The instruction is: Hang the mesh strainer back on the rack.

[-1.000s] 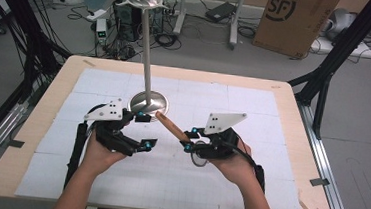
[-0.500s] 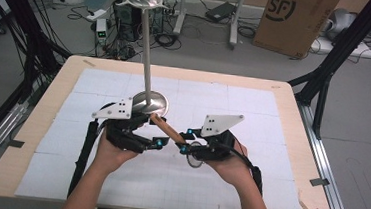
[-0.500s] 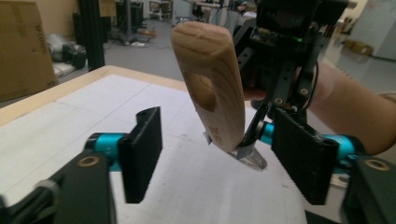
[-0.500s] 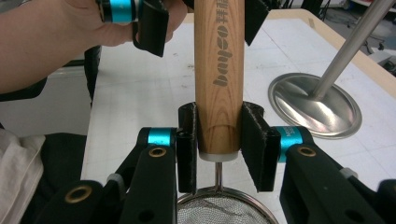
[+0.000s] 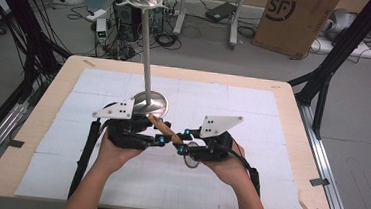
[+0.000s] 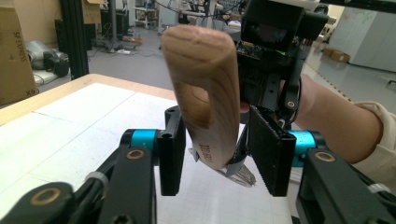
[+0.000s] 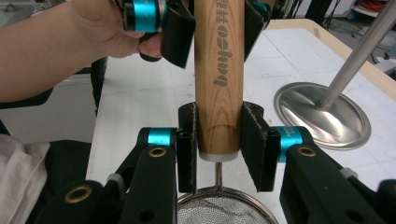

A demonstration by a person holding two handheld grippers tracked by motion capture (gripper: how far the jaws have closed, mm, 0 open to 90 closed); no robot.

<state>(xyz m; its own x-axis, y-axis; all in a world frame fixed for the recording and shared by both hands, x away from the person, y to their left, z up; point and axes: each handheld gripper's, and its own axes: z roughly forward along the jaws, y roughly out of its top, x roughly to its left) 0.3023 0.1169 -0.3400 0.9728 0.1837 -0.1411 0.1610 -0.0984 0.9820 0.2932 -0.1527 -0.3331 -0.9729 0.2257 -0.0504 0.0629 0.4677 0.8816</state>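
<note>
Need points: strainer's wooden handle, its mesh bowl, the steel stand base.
wooden handle [image 7: 219, 79], right gripper view: printed middle of the shaft.
mesh bowl [image 7: 219, 212], right gripper view: the wire mesh just inside the rim.
stand base [image 7: 306, 109], right gripper view: bare left part of the round steel disc.

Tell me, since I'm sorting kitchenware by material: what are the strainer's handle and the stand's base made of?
The handle looks like unvarnished light wood: visible grain, matte, printed lettering. The stand's base seems to be polished metal, likely steel: silvery, with mirror-like reflections.
</note>
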